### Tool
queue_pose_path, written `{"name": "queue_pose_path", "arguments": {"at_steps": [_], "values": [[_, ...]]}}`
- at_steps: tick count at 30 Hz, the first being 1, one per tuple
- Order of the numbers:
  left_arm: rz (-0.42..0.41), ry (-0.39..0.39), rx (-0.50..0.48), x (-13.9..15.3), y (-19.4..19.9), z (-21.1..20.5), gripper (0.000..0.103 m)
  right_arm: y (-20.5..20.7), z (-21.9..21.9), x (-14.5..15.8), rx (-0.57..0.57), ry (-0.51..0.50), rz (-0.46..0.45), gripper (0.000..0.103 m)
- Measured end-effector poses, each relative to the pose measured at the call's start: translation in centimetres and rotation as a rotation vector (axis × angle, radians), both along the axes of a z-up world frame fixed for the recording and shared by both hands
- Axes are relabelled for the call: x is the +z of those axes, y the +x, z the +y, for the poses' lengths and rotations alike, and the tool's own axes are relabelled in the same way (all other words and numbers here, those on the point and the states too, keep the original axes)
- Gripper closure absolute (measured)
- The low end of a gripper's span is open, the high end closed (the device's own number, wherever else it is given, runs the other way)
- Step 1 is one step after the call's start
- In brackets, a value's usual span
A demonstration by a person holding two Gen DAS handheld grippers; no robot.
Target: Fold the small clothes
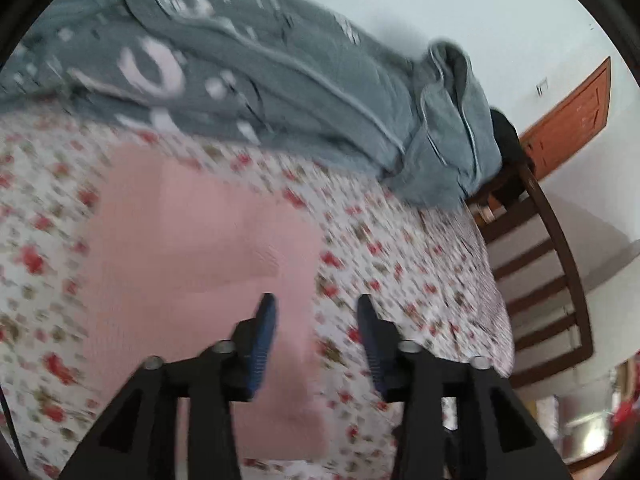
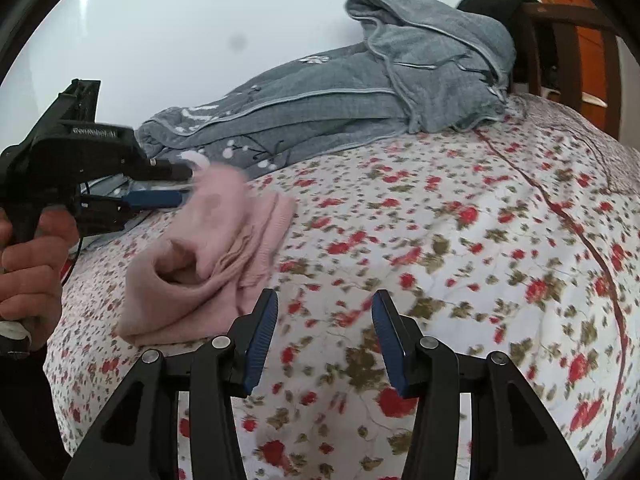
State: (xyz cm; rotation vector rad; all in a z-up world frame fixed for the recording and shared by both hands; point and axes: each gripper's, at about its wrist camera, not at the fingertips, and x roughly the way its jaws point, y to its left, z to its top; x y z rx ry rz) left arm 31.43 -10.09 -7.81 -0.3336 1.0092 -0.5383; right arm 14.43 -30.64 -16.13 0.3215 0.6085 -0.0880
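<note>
Right tongs (image 2: pixel 324 340) agape, empty, just beside pink knitted garment (image 2: pixel 208 256) on floral bedsheet (image 2: pixel 460 240). Left tongs (image 1: pixel 316 344) parted above it. Soft, light, floppy; best pinched at a hem corner.

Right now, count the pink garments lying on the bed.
1. The pink garment lies bunched on the floral bedsheet, in front of the grey blanket. Another could be hidden under the blanket; that cannot be told.
</note>
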Motion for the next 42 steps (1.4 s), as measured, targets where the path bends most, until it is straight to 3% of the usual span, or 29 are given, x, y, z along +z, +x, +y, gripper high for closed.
{"name": "queue_pose_path", "arguments": {"at_steps": [3,5,11,15,16,17,19,21,23,26,28,32,36,39,42], "values": [[-0.064,0.068,0.056,0.7,-0.2,2.8,0.055,1.4,1.2,0.8,0.057,0.031,-0.018,0.054],[-0.091,0.113,0.097,0.6,-0.5,5.1,0.054,2.7,2.1,1.4,0.101,0.063,-0.029,0.048],[-0.081,0.175,0.166,-2.3,-1.2,11.3,0.054,6.5,5.3,2.6,0.195,0.158,-0.058,0.041],[-0.034,0.157,0.19,-4.3,-1.7,14.2,0.054,10.8,7.9,1.4,0.193,0.128,0.053,0.038],[-0.03,0.152,0.19,-4.6,-1.9,14.5,0.054,11.5,8.2,0.9,0.164,0.108,0.084,0.043],[-0.029,0.147,0.189,-4.8,-2.1,15.0,0.054,12.0,8.3,0.3,0.126,0.095,0.11,0.06],[-0.036,0.141,0.188,-5.0,-2.6,15.7,0.054,12.3,8.6,-0.3,0.156,0.076,0.124,0.09],[-0.05,0.14,0.181,-5.1,-3.1,16.0,0.054,10.6,8.2,0.6,0.135,0.014,0.044,0.091],[-0.062,0.139,0.172,-5.0,-3.4,16.0,0.054,9.2,6.9,0.9,0.115,0.046,-0.01,0.092],[-0.077,0.134,0.142,-5.0,-3.6,15.1,0.054,9.6,6.3,-1.4,0.078,0.019,0.048,0.092],[-0.076,0.118,0.116,-5.1,-3.6,14.2,0.054,10.3,6.7,-3.3,0.052,-0.035,0.082,0.09],[-0.086,0.11,0.073,-4.9,-3.6,11.9,0.054,9.4,7.3,-1.6,-0.013,-0.134,0.077,0.071],[-0.142,0.128,0.042,-4.8,-3.7,9.5,0.052,8.3,7.3,-0.4,-0.007,-0.152,0.039,0.066],[-0.137,0.212,0.014,-7.0,-4.0,7.6,0.05,7.6,7.6,-1.3,-0.031,-0.242,0.03,0.054],[-0.126,0.217,-0.014,-9.4,-4.7,7.0,0.046,7.7,7.1,-2.7,-0.022,-0.236,0.091,0.053]]}}
